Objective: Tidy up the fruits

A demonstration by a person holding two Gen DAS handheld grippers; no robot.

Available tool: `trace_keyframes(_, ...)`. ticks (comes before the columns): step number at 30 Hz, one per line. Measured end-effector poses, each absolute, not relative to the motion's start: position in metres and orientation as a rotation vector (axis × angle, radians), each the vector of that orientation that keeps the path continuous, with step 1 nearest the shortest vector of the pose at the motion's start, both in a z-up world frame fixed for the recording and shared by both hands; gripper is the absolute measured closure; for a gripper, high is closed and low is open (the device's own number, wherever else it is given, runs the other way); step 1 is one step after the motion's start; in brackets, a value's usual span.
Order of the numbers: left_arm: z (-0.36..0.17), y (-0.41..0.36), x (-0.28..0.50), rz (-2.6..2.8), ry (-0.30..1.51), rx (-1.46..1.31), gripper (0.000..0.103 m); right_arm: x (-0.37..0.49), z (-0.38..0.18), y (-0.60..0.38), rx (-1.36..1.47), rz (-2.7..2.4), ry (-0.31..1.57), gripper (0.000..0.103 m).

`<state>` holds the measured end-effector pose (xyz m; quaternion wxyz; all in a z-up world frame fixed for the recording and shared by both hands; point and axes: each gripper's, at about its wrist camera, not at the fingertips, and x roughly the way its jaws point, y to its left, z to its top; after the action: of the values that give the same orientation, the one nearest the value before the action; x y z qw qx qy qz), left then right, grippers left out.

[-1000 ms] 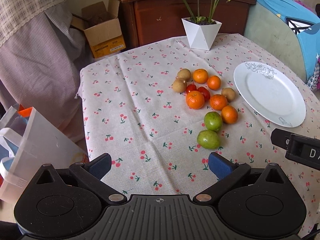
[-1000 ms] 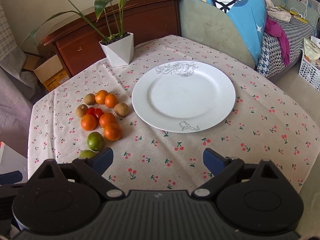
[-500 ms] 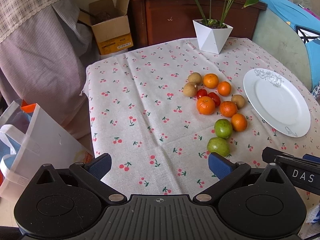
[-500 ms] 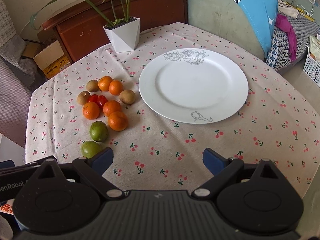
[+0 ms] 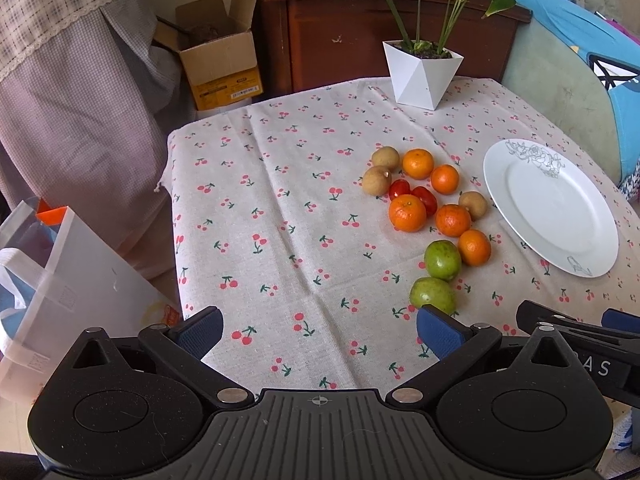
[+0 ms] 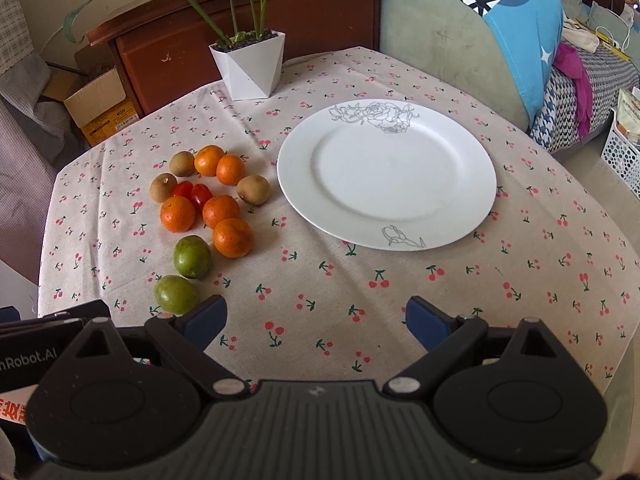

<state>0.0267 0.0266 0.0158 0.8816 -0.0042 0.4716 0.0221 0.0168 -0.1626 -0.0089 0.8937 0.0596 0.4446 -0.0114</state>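
Observation:
A cluster of fruit lies on the cherry-print tablecloth: several oranges, three brown kiwis, two small red tomatoes and two green fruits. It also shows in the left wrist view, with the near green fruit just beyond my right finger. An empty white plate with a drawn rose sits right of the fruit and shows in the left wrist view. My left gripper is open and empty above the table's front. My right gripper is open and empty, in front of the plate.
A white faceted plant pot stands at the table's far edge. A wooden cabinet and a cardboard box are behind the table. A white bag sits on the floor at left. A sofa with blue cloth is at right.
Both grippers have drawn closer to the table and the fruit. Both stay open and empty. The fruit and plate have not moved.

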Motion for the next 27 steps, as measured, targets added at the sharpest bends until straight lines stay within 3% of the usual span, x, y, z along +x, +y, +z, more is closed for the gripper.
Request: trace_keyframes(27,0.0125,0.0214,0.0257,0.053,0.973,0.027,0.0,0.0178,-0.0152,-0.1618,0.117,-0.027,0.936,0.01)
